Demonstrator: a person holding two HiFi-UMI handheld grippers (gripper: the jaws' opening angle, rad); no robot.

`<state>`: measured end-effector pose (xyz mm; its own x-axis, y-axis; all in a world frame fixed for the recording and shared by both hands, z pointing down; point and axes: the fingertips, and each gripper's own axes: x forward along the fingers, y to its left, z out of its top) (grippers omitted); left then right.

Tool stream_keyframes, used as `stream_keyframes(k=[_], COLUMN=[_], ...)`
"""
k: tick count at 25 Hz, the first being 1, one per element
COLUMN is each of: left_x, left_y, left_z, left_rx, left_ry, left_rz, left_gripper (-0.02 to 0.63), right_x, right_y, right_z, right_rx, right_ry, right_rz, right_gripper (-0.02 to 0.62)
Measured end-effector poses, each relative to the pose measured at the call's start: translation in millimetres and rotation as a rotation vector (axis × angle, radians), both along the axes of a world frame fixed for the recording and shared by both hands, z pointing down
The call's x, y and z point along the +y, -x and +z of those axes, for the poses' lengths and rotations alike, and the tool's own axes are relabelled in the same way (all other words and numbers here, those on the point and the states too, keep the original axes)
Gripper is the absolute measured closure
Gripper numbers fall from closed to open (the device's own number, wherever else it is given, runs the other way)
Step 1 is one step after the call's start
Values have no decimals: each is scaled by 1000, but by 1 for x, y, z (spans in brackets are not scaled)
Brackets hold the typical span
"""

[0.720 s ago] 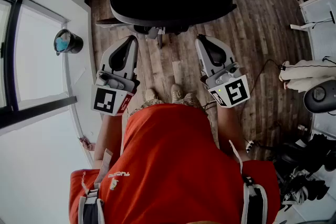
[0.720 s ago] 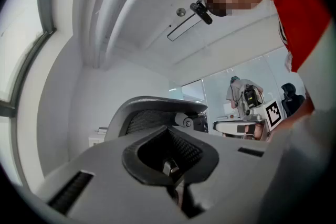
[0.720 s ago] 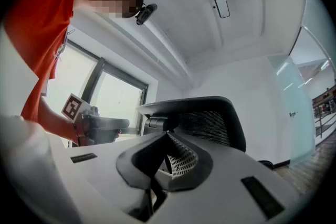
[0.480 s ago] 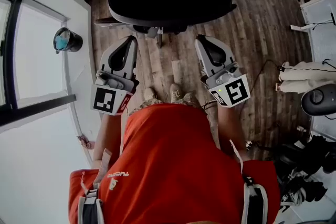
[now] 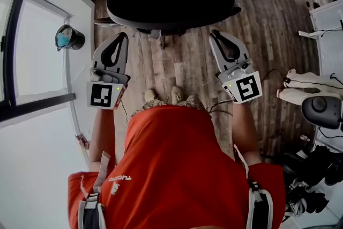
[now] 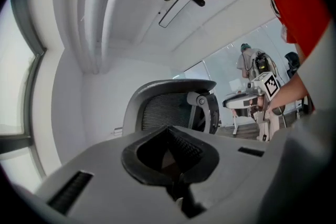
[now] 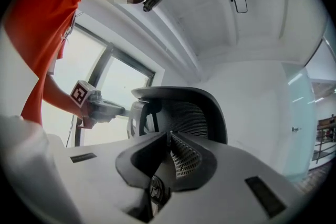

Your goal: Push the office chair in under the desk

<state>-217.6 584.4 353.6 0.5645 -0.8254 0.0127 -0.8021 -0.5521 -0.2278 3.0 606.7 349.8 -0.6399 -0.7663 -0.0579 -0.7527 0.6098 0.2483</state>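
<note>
Shut left gripper [image 5: 122, 36] and right gripper [image 5: 215, 35] just behind office chair [image 5: 171, 5]

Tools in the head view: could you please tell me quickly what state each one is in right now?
Left tool: closed, holding nothing.
Right tool: closed, holding nothing.

One office chair [image 5: 171, 0], two grippers [image 5: 120, 36] [image 5: 215, 35], one dark container [image 5: 68, 39], two shoes [image 5: 153, 95] [image 5: 178, 95]
</note>
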Motion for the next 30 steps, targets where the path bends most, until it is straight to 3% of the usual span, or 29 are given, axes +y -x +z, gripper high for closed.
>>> stream_keyframes(k=[6,11,15,18,23,30], left_x=[-14,-31,-47,-63,-86,-113], left_y=[10,19,32,48,60,57], left_z=[15,34,56,67,87,112], left_rx=[-259,-496,-740,-873,-1004,-1120], left_ry=[24,23,53,72,128,191], left_rz=[-94,-98,-69,-54,-12,65], left_gripper=[586,449,349,320,307,302], right_x=[-18,-40,-64,-82,-102,-127], right_y=[-37,-52,-59,-71,-80,-83], right_z=[25,36,45,62,87,128], right_rx=[214,356,562,705,870,1057], right_ry=[113,120,55,71,146,238], right_rz=[3,-45,-100,-105,-170,-265], right_gripper=[542,438,360,335,319,313])
